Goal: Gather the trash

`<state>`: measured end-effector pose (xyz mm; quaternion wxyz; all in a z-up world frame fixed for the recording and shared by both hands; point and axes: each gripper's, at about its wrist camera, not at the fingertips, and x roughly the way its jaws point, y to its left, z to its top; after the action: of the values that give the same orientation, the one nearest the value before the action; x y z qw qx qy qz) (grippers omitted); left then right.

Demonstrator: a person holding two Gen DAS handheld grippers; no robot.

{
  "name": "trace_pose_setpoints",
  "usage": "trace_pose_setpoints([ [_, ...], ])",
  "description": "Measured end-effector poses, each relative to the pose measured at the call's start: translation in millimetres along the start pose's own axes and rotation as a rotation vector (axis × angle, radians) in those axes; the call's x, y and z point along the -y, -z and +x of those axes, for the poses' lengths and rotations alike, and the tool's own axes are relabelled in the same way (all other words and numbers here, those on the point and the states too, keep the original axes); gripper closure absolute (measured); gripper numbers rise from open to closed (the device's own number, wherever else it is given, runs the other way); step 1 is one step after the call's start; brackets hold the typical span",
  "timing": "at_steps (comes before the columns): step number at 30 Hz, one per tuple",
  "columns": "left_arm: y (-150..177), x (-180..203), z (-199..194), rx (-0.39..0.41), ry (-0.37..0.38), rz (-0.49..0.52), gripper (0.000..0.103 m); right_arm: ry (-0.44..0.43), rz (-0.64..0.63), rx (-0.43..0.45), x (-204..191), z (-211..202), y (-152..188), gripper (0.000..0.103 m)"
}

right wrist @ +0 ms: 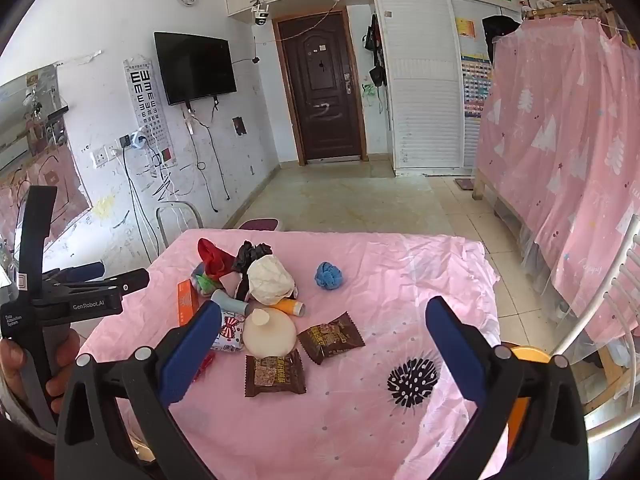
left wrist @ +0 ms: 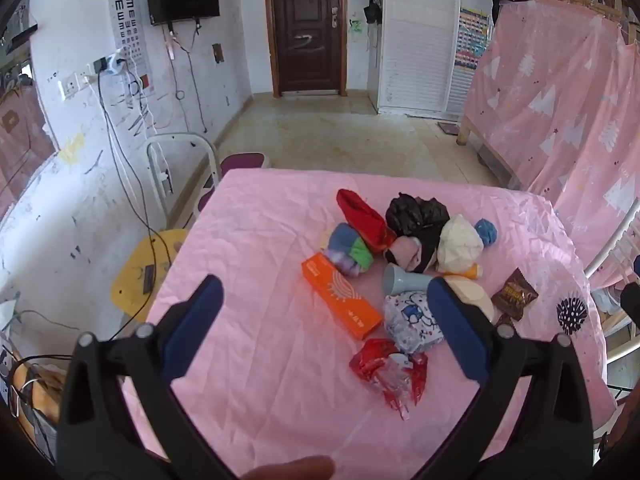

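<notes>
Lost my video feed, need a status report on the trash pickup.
Left gripper open, empty. Right gripper open, empty. Trash pile untouched on pink tablecloth. Nothing blocking.

Trash lies clustered on the pink-covered counter: two brown snack wrappers flat, orange box flat, crumpled red wrapper, black bag, white wad, blue wad apart.
</notes>
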<state>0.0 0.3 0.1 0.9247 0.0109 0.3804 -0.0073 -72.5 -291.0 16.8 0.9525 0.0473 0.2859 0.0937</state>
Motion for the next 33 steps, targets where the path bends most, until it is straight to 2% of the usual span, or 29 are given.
trace_pose_setpoints([
  [15, 1.4, -3.7, -2.0, 0.007, -0.002, 0.000, 0.005, -0.011, 0.009, 0.000, 1.8, 2.8, -1.0, 0.011],
  [27, 0.4, -31.3, 4.1, 0.003, -0.016, 0.002, 0.005, -0.010, 0.006, -0.009, 0.4, 7.0, 0.2, 0.011],
  [29, -1.3, -5.7, 6.3, 0.001, -0.027, 0.009, 0.005, -0.013, 0.006, -0.009, 0.0, 8.2, 0.7, 0.011],
  [33, -1.8, -6.4, 6.5, 0.004, -0.031, 0.018, 0.005, -0.015, 0.008, -0.011, 0.0, 9.3, 1.3, 0.011],
])
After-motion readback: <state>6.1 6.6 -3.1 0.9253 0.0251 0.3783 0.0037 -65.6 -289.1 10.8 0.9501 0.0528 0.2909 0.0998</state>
